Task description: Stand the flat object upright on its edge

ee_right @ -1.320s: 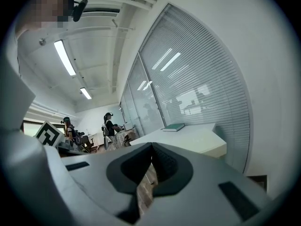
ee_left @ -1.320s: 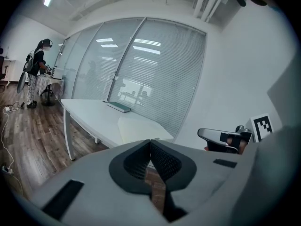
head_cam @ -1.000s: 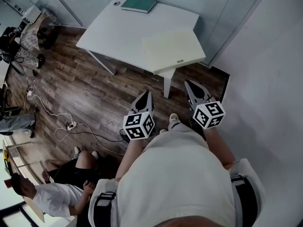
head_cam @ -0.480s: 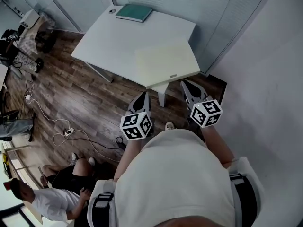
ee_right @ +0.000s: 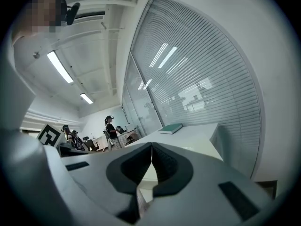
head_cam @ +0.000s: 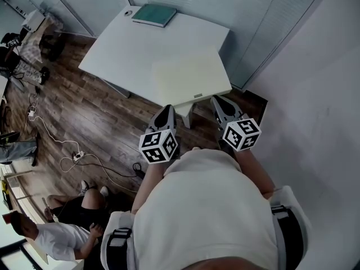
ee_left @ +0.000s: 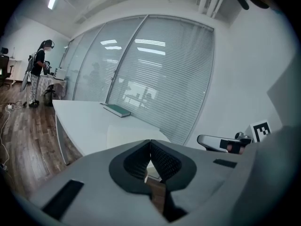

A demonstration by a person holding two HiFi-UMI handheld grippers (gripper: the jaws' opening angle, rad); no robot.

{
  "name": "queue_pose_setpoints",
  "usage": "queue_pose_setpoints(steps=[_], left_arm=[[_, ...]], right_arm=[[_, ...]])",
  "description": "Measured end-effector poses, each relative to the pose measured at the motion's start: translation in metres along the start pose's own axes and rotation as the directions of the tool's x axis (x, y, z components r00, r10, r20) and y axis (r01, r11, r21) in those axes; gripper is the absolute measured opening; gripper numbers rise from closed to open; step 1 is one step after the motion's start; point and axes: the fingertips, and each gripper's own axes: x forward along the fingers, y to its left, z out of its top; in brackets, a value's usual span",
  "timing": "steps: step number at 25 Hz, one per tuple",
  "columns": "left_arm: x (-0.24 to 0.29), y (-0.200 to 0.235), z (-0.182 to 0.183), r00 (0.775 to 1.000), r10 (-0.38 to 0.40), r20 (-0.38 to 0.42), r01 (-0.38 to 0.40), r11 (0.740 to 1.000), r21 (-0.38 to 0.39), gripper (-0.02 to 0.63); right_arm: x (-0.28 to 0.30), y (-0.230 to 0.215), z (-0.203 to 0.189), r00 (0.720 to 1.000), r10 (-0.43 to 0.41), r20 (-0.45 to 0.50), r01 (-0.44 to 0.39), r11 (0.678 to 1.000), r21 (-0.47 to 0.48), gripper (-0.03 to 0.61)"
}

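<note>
- Two grippers showed in the head view just below the worktop's near edge: the left gripper (head_cam: 167, 109) and the right gripper (head_cam: 217, 99). Each bore a cube of black-and-white square markers, which were patterns rather than writing.
- No brand or legible writing appeared anywhere. A small label on the near edge of the cream mat (head_cam: 188, 76) was too small to read, and the cover of the green book (head_cam: 153, 14) showed no title that could be made out.
- Left gripper's own view showed its jaws pressed together, tip to tip, with nothing between them.
- Right gripper's own view showed the same: jaws closed against each other and empty.
- Green book lay flat at the far end of the white worktop (head_cam: 129, 49), at the top of the head view. It was well apart from both grippers, with the cream mat between them and it.
- Seen from the left gripper view, the book sat above and left of the jaw tips; from the right gripper view, above and right of them.
- Beside the book's far left corner sat a small round object (head_cam: 128, 13), too small to identify.
- Cables (head_cam: 79, 153) trailed over the wooden floor (head_cam: 84, 111) at left, and a seated person (head_cam: 56, 235) was at the lower left.
</note>
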Motion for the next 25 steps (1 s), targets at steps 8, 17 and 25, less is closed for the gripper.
queue_pose_setpoints(steps=[8, 17, 25], left_arm=[[0.011, -0.004, -0.001, 0.999, 0.034, 0.002, -0.034, 0.999, 0.004, 0.021], [0.017, -0.006, -0.016, 0.999, 0.047, -0.018, -0.047, 0.999, -0.001, 0.021], [0.026, -0.008, -0.014, 0.999, 0.018, -0.029, -0.018, 1.000, 0.016, 0.021]], right_arm=[[0.006, -0.033, -0.017, 1.000, 0.008, 0.005, -0.009, 0.990, 0.142, 0.020], [0.011, -0.061, -0.048, 1.000, -0.002, 0.016, -0.003, 0.952, 0.306, 0.021], [0.009, -0.087, -0.073, 0.999, -0.043, 0.009, 0.035, 0.901, 0.432, 0.021]])
